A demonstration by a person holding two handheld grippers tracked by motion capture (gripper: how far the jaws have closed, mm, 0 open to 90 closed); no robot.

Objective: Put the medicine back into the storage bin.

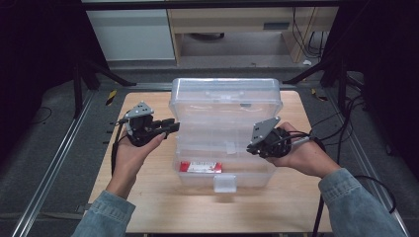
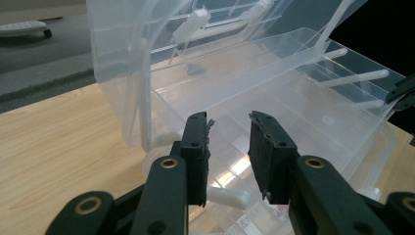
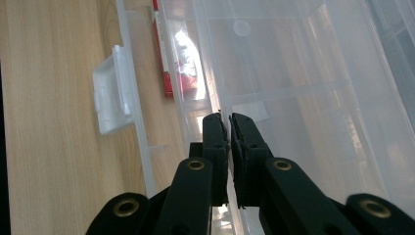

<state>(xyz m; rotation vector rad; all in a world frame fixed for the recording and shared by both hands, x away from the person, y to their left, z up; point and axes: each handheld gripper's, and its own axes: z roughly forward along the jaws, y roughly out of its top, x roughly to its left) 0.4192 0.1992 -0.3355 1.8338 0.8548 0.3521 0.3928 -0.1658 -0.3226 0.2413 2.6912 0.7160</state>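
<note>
You're sitting at the clear box (image 1: 225, 136) mid-desk (image 1: 148, 197), lid already up, red packet (image 1: 200, 167) inside. Left gripper (image 2: 229, 125) fingers are gaping, empty; right gripper (image 3: 228, 122) fingers are nearly closed, maybe pinching a thin wall, can't tell.

A light wooden table (image 1: 148, 197) carries one thing directly: a clear plastic box (image 1: 225, 123) with its lid open. The box stands between the left hand-held gripper (image 1: 170, 126) and the right hand-held gripper (image 1: 249, 148), and its white latch (image 1: 225, 183) hangs at the front edge, nearer the person than either. Bare wood shows beside the left hand-held gripper and under both forearms. In the right gripper view the wood grain runs to the left of the jaws, past the latch.
</note>
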